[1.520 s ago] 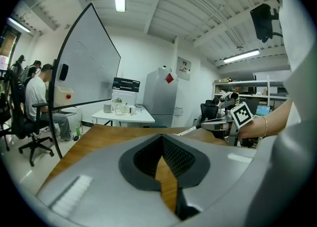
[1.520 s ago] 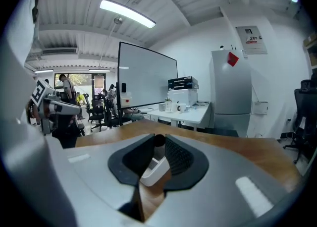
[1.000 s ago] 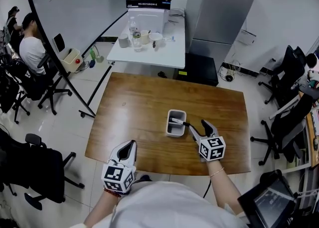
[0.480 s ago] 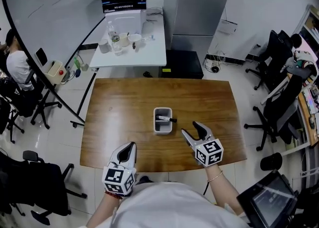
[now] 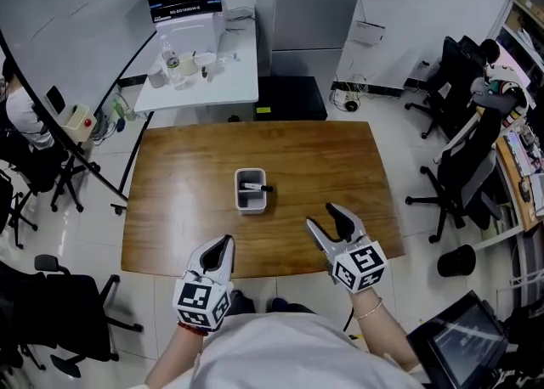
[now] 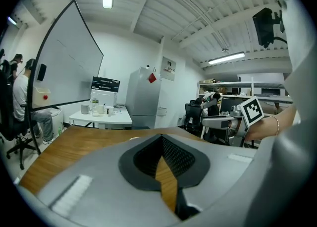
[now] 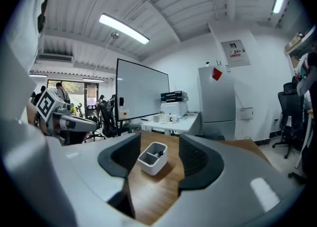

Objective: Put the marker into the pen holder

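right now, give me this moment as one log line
marker: in pen holder | left gripper: shut, empty | right gripper: jaws closing, nothing between them

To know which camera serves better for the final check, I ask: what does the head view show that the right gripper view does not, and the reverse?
Only the head view: the right claw from above with its cube with square markers. Its jaws are closing on nothing, apart from the holder. Only the right gripper view: the long ceiling lamp. Both: the white rectangular plastic pen holder on the brown wooden table, with the white marker with a black cap resting in it.
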{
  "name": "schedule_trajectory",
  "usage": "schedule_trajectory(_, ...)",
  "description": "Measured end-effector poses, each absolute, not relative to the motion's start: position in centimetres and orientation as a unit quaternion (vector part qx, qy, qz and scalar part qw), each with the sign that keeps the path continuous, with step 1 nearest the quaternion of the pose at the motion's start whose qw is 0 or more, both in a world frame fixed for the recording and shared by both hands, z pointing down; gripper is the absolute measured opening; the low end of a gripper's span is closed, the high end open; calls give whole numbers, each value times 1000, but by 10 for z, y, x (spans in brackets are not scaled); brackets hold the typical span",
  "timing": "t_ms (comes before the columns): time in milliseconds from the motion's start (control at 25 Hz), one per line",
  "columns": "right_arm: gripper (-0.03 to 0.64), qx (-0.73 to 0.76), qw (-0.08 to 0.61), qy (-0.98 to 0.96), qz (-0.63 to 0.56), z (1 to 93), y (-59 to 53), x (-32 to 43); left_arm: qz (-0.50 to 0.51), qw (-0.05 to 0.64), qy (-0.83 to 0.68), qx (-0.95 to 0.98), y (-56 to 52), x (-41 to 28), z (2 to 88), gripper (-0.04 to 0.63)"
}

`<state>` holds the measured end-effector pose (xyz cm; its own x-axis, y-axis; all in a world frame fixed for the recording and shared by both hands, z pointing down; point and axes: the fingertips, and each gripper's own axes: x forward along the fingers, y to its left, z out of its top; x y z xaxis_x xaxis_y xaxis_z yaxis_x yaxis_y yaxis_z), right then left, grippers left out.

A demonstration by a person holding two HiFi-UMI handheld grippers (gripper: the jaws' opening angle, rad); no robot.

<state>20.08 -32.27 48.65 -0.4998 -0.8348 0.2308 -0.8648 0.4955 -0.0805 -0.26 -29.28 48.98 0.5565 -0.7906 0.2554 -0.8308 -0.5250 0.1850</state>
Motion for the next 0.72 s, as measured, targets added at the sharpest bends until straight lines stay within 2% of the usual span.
schedule_trajectory(360, 235, 456, 65, -885, 63, 451, -254, 226, 77, 123, -499, 854, -218, 22, 478, 3)
schedule_trajectory(720, 216, 428, 20, -902, 53, 435, -157, 167, 44, 121, -536, 834, -149, -38, 469, 3)
